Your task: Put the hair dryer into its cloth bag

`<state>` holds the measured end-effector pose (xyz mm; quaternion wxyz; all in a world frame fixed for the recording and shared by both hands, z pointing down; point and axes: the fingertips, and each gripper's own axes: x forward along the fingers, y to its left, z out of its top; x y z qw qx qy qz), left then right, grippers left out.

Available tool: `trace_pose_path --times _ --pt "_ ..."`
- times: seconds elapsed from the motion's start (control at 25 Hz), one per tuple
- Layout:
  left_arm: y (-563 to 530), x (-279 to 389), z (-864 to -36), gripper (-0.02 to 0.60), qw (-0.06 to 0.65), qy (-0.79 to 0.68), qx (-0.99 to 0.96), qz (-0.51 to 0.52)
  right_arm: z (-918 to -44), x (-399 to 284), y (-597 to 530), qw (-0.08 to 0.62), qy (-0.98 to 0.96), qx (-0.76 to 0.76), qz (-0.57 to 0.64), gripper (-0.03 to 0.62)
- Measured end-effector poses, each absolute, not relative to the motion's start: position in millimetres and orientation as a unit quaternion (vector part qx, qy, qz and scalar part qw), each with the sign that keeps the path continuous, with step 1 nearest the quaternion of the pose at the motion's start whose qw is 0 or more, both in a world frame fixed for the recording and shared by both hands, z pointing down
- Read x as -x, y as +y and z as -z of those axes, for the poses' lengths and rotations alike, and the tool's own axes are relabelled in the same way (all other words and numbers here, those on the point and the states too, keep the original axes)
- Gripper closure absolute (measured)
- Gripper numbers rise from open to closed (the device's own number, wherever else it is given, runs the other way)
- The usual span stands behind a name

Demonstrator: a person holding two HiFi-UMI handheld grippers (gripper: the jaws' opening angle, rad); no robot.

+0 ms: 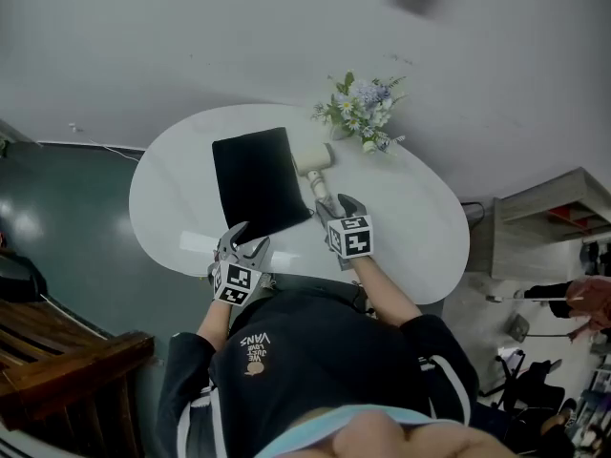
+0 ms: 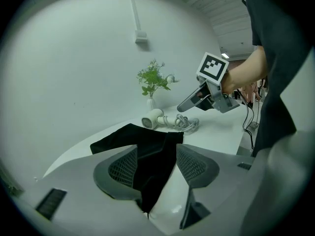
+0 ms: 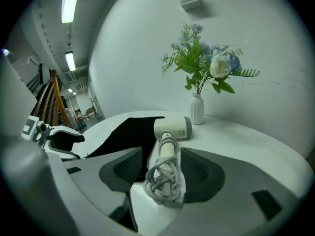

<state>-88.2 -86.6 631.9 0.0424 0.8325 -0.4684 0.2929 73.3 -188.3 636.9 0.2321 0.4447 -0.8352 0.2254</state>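
A black cloth bag [image 1: 253,181] lies flat on the white oval table [image 1: 420,232]. Right of it lies the cream hair dryer [image 1: 313,159], its handle toward me and its cord coiled at the handle's end. My left gripper [image 1: 243,241] is at the bag's near corner. In the left gripper view the bag [image 2: 145,141] runs between the open jaws of the left gripper [image 2: 156,155], whose pads stand clear of the cloth. My right gripper [image 1: 336,208] is at the dryer's handle. The cord bundle [image 3: 165,181] and handle lie between the open jaws of the right gripper [image 3: 162,163], below the dryer head [image 3: 172,128].
A white vase of flowers [image 1: 363,113] stands at the table's far edge, just behind the dryer. A wall curves close behind the table. A wooden bench [image 1: 57,351] is at the lower left on the floor, and shelving [image 1: 554,218] at the right.
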Motion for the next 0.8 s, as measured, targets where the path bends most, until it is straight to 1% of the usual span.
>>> trace_pose_path --times 0.24,0.6,0.8 --pt "-94.1 94.9 -646.3 0.333 0.061 -0.438 -0.848 -0.292 -663.0 -55.5 -218.0 0.299 -0.819 -0.436 -0.222 0.37" --pt "-101.4 115.7 -656.6 0.332 0.084 -0.433 -0.85 -0.287 -695.6 -34.7 -243.0 0.381 -0.787 -0.433 -0.22 0.37" --pt "-97.8 126.2 -661.2 0.331 0.09 -0.426 -0.852 -0.289 -709.2 -30.8 -256.7 0.406 -0.769 -0.442 -0.222 0.37"
